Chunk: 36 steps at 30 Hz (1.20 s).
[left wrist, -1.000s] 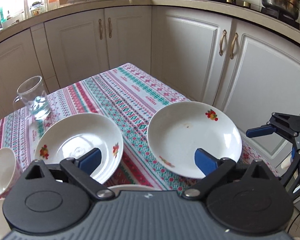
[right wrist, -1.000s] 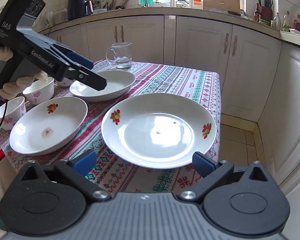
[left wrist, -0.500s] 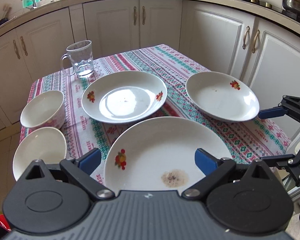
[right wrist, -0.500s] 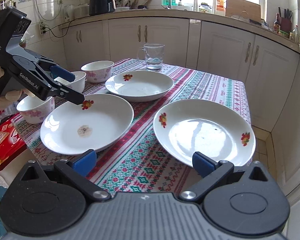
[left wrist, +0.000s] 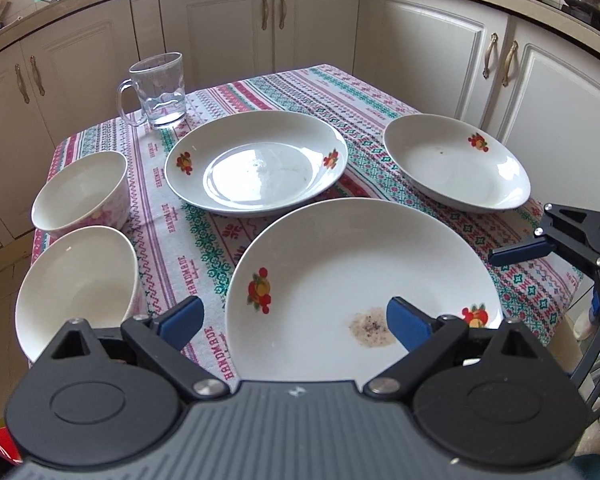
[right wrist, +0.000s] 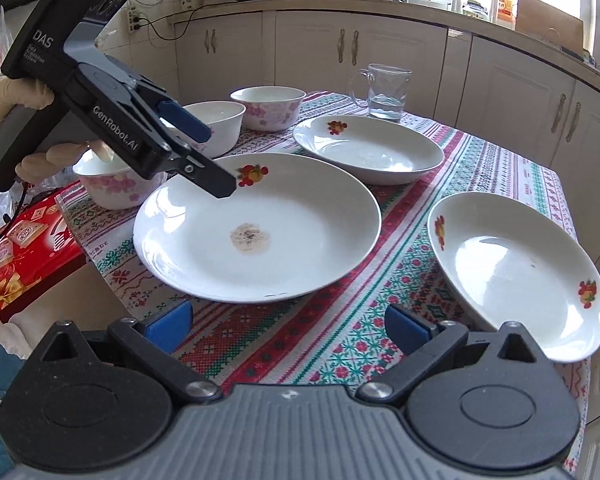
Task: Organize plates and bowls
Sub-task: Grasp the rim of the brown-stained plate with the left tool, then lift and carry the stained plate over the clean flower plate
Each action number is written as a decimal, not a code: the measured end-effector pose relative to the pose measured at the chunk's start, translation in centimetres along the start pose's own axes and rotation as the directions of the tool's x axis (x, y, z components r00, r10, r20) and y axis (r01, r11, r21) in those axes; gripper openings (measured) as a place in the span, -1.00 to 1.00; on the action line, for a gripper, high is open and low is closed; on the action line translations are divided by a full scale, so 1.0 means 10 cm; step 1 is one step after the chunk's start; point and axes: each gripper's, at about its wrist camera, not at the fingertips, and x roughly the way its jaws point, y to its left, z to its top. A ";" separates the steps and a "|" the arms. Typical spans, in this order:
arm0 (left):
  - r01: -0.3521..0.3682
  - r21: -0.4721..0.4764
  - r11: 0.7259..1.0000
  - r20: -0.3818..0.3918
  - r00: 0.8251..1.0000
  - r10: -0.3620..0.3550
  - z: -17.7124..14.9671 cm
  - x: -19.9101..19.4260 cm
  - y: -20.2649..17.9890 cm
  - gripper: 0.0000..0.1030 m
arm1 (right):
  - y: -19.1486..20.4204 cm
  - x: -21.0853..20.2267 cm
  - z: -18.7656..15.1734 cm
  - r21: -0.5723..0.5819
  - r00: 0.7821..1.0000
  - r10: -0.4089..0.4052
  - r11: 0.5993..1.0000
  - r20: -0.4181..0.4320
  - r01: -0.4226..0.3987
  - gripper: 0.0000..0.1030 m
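Left wrist view: the left claw [left wrist: 294, 320] hangs over the near-edge dirty plate [left wrist: 360, 280], wide but closing, gripping nothing. It looks ready to grab that plate's rim next.

Right wrist view: the right claw [right wrist: 288, 326] is wide open and empty above the table [right wrist: 340, 344], between the dirty plate [right wrist: 260, 232] and the right-edge plate [right wrist: 516, 272].

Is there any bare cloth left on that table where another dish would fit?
The widest bare stretch of tablecloth lies at the far corner, beyond the middle plate, between the glass mug and the right-hand plate. A narrower strip runs between the stained plate and that right-hand plate. The side with the bowls is crowded.
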 end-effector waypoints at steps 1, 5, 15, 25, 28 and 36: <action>0.002 0.000 1.000 -0.008 1.000 -0.002 0.00 0.02 0.01 0.87 | 0.02 0.03 0.00 -0.008 1.000 0.004 1.000 -0.002 -0.004 1.00; 0.015 -0.001 1.000 -0.039 0.999 -0.015 0.02 0.12 0.04 0.83 | 0.06 0.12 -0.01 -0.028 1.000 0.018 0.999 -0.011 -0.018 1.00; 0.046 -0.002 0.999 -0.096 0.994 -0.046 0.07 0.29 0.10 0.71 | -0.01 0.23 0.01 -0.026 0.999 0.046 0.999 -0.017 -0.046 1.00; 0.088 -0.011 0.996 -0.150 0.985 -0.088 0.16 0.41 0.18 0.46 | -0.05 0.29 0.04 -0.060 0.997 0.077 0.995 -0.013 -0.078 1.00; 0.110 -0.026 0.994 -0.171 0.979 -0.112 0.16 0.44 0.20 0.43 | -0.05 0.30 0.05 -0.067 0.996 0.086 0.994 -0.012 -0.086 1.00; 0.128 -0.023 0.991 -0.189 0.973 -0.131 0.20 0.46 0.20 0.39 | -0.04 0.32 0.06 -0.084 0.995 0.102 0.991 -0.003 -0.102 1.00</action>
